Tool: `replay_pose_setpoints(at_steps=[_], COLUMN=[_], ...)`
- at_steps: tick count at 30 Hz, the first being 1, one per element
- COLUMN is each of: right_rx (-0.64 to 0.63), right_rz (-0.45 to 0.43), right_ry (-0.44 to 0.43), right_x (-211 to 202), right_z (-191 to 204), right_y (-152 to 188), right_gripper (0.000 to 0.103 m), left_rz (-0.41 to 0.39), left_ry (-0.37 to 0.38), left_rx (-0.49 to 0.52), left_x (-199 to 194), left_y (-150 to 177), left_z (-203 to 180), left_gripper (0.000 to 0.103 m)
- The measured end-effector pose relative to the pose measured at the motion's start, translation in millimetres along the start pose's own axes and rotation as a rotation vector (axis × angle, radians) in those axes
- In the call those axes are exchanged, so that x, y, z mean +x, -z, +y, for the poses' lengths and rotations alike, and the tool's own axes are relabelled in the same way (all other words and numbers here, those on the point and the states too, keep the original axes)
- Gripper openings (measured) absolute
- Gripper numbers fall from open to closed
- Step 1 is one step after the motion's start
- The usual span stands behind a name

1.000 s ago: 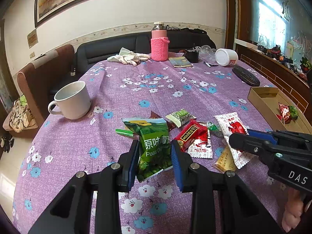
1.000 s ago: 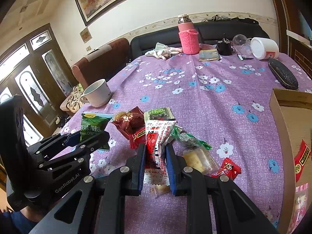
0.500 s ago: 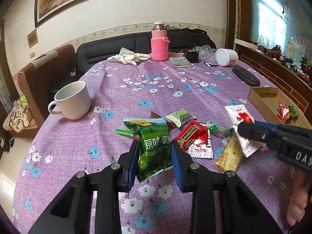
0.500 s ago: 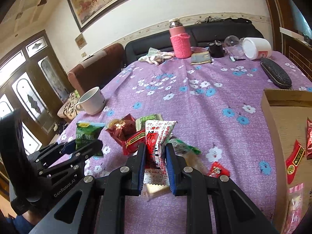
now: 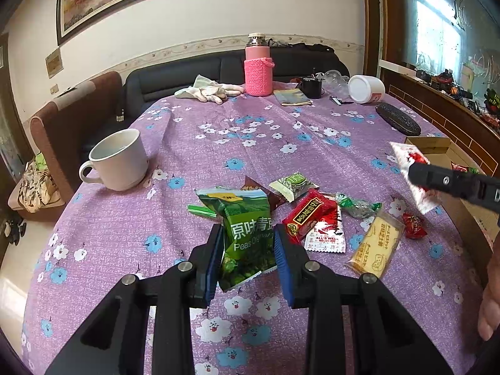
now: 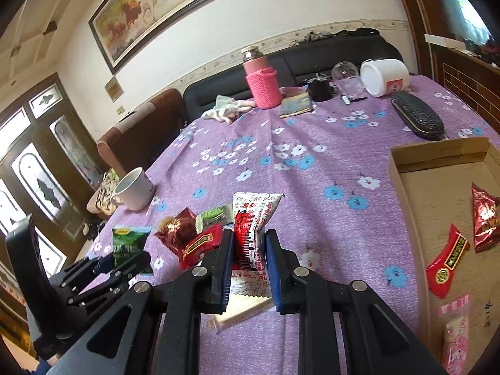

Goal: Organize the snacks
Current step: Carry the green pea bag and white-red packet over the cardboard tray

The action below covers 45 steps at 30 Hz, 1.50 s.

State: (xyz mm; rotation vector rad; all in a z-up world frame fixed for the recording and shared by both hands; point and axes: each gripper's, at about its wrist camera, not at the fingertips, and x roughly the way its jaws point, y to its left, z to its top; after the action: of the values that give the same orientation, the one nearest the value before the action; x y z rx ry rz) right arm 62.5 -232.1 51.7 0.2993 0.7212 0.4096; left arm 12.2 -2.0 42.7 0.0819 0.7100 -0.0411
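Purple flowered cloth covers the desk (image 5: 250,131), snacks heaped at centre frame. Our left tongs (image 5: 248,250) grip the green pea bag (image 5: 247,228); our right tongs (image 6: 248,250) pinch the red-and-white sachet (image 6: 251,218), lifted left of the cardboard box (image 6: 406,168). Held only by its lower end, it may slip and miss the box.

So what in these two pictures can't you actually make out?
- Green pea packet, left wrist view: its lower part sits behind the blue fingers.
- Cardboard box, right wrist view: cut off by the right edge.
- Red-and-white packet, left wrist view: blurred, print unreadable.
- White mug: contents too unclear to tell.
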Motion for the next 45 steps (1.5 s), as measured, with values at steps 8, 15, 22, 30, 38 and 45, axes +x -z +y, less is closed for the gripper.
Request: replay_pose_setpoints(at_steps=[8, 15, 22, 30, 38, 45], right_rx=[0.077, 0.154, 0.286, 0.392, 0.489, 0.542], right_rz=[-0.044, -0.097, -0.141, -0.133, -0.157, -0.183], right_ry=[0.021, 0.064, 0.151, 0.242, 0.307, 0.321], right_x=[-12, -28, -48, -56, -73, -92], right_z=[-23, -48, -90, -122, -157, -178], right_y=[-11, -18, -25, -25, -23, -20], right_gripper=[0.022, 0.022, 0.021, 0.021, 0.021, 0.021], left_rz=[0.006, 0.003, 0.002, 0.003, -0.005, 0.001], left_ry=[-0.018, -0.037, -0.042, -0.045, -0.008, 0.119], left_rx=[0.006, 0.007, 0.012, 0.009, 0.034, 0.067], left_x=[3, 3, 3, 3, -10, -24], left_y=[1, 1, 1, 1, -2, -17], left_z=[-2, -2, -2, -4, -21, -64], left_gripper=[0.031, 0.031, 0.031, 0.031, 0.031, 0.031])
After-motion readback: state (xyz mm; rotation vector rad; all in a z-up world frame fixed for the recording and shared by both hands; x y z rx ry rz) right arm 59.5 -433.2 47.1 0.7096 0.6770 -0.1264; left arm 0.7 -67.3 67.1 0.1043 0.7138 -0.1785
